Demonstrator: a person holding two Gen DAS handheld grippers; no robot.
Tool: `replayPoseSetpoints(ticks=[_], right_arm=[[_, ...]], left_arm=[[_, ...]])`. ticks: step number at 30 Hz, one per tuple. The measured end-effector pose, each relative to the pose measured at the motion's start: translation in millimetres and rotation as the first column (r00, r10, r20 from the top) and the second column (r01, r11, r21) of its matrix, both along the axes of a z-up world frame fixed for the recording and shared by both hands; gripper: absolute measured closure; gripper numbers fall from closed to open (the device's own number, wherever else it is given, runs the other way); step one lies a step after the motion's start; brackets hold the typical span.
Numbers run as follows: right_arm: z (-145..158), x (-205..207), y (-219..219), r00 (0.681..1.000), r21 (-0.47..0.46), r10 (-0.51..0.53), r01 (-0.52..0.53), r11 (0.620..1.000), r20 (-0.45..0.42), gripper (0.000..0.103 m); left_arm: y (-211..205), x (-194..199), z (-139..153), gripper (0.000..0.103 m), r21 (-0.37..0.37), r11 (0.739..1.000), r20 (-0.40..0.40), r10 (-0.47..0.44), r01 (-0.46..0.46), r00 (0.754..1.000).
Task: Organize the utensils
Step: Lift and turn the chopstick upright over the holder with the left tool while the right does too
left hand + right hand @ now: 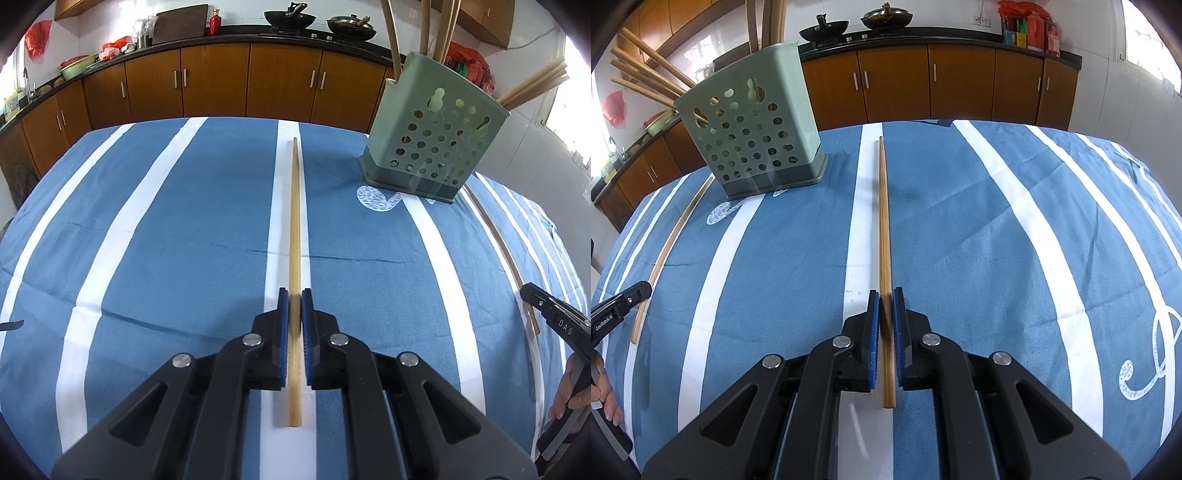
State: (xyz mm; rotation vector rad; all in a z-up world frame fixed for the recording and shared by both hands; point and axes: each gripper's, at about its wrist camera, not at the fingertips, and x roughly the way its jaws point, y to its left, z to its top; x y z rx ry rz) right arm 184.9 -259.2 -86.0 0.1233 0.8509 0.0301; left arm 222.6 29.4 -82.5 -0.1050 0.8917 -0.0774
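Observation:
A light wooden chopstick lies on the striped cloth along a white stripe; my left gripper has its blue pads closed against its near part. A darker wooden chopstick lies likewise; my right gripper has its pads closed against it. A green perforated utensil holder with several chopsticks in it stands at the far right in the left wrist view and at the far left in the right wrist view. The right gripper shows at the right edge of the left wrist view.
The table has a blue cloth with white stripes. Wooden cabinets and a counter with woks line the back wall. The left gripper's tip shows at the left edge.

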Motion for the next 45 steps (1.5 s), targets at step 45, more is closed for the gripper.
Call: replayPoseSetpoints(ticks=[45], right_arm=[[123.1, -27.9, -20.3, 0.911, 0.094, -0.054, 0.017, 0.995, 0.408, 0.095]], left_arm=[[9.3, -31.7, 135.1, 0.095, -0.007, 0.999, 0.354, -0.035, 0.04, 0.934]])
